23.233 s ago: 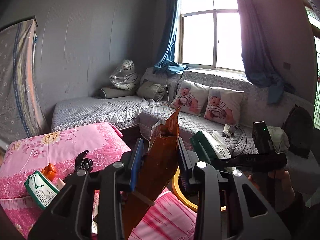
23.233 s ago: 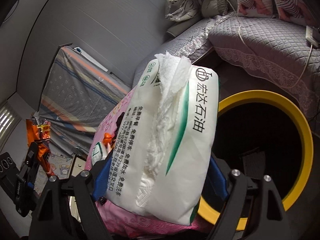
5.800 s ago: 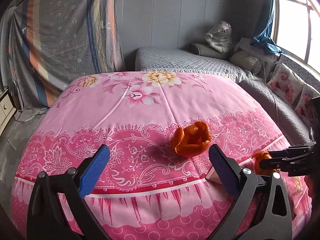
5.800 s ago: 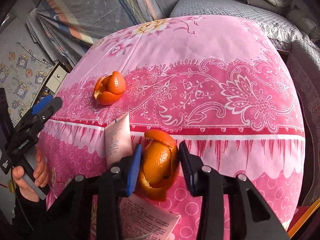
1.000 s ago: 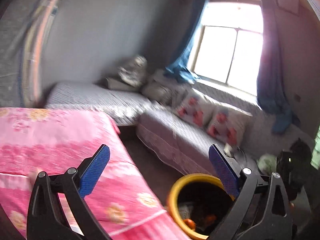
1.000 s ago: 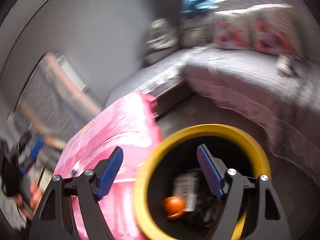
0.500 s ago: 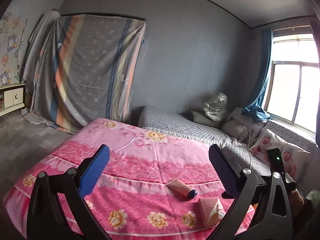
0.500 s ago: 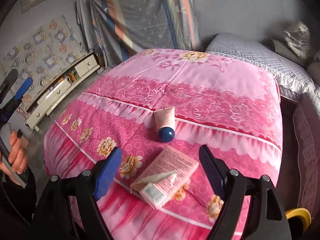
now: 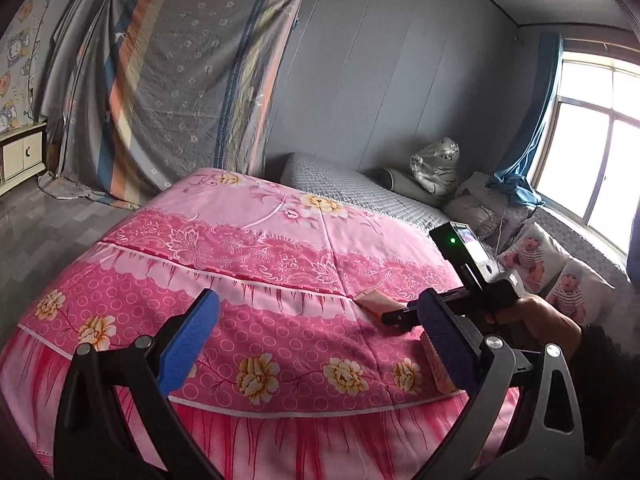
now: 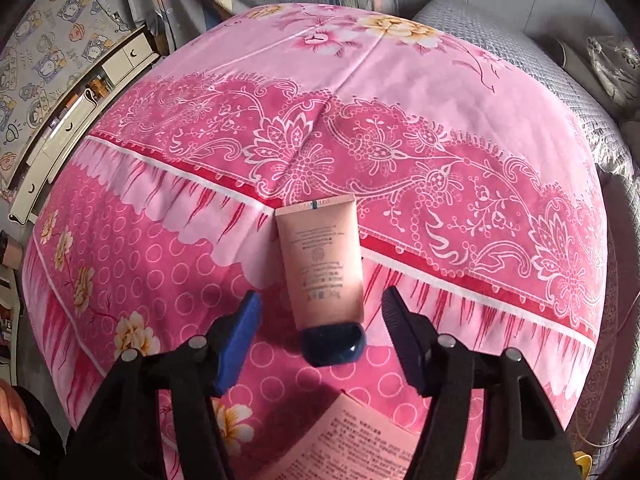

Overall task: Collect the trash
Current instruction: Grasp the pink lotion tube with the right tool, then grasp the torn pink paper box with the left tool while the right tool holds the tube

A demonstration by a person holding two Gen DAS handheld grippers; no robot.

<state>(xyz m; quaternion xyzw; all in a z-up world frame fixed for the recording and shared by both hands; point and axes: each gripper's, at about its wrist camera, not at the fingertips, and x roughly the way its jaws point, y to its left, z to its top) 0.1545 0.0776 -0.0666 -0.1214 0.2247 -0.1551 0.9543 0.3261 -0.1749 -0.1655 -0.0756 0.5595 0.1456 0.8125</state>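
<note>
right gripper [image 10: 320, 316] — we have been narrowing our jaws round the tube [image 10: 322, 268], untouched | left gripper [image 9: 316, 336] gaping, empty | risk — pads slip off the cap [image 10: 334, 343] near the bed [image 10: 400, 140] edge

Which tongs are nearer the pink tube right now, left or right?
Right. The right tongs straddle the pink tube at its dark cap end, jaws just closing, not yet pressing. The left tongs hover open, off to its side.
</note>
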